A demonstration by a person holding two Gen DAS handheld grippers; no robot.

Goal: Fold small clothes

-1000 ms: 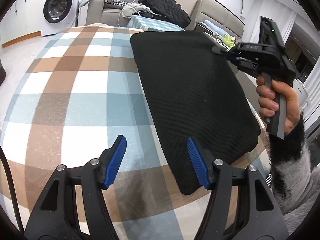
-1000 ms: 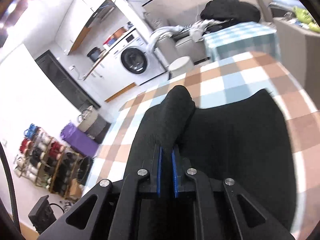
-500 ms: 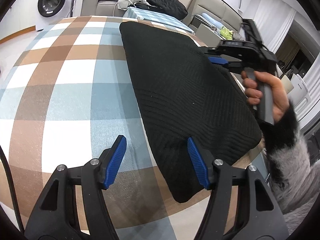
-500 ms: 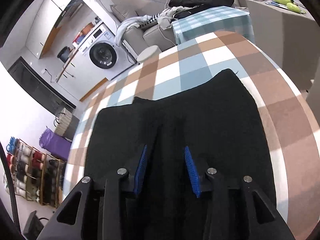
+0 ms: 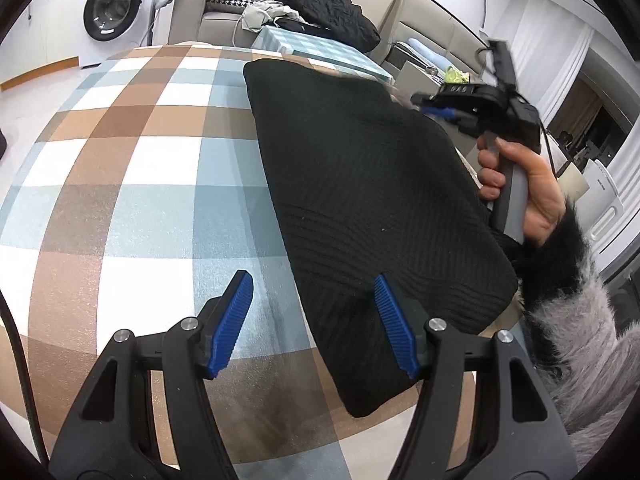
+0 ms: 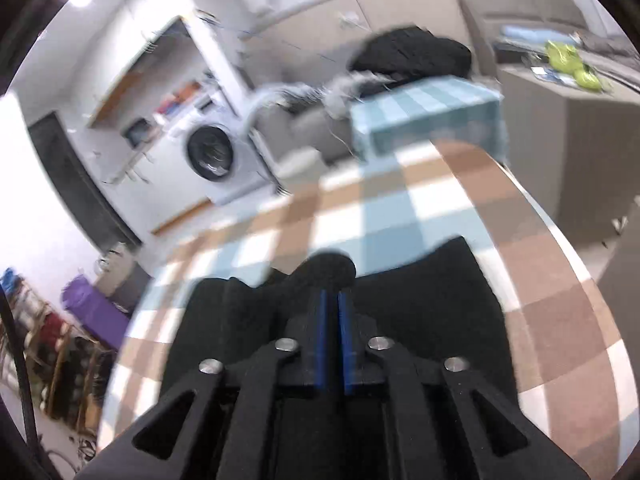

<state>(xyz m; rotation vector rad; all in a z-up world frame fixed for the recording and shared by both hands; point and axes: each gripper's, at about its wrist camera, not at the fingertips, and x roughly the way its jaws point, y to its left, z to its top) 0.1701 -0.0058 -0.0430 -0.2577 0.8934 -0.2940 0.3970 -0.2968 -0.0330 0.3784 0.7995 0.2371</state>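
Black knit on checked bench: right tongs just closing, pinching a fabric fold, best lifted evenly; left tongs half-open, empty.

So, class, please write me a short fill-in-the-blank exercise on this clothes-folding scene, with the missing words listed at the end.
1. The black knitted garment lies on a ____ tablecloth.
2. The left gripper has its jaws ____, with nothing pressed between its blue pads.
3. The right gripper has just been closing; its blue pads pinch a raised fold of the ____ garment.
4. Behind the table stands a white ____ machine.

Missing words: checked; open; black; washing
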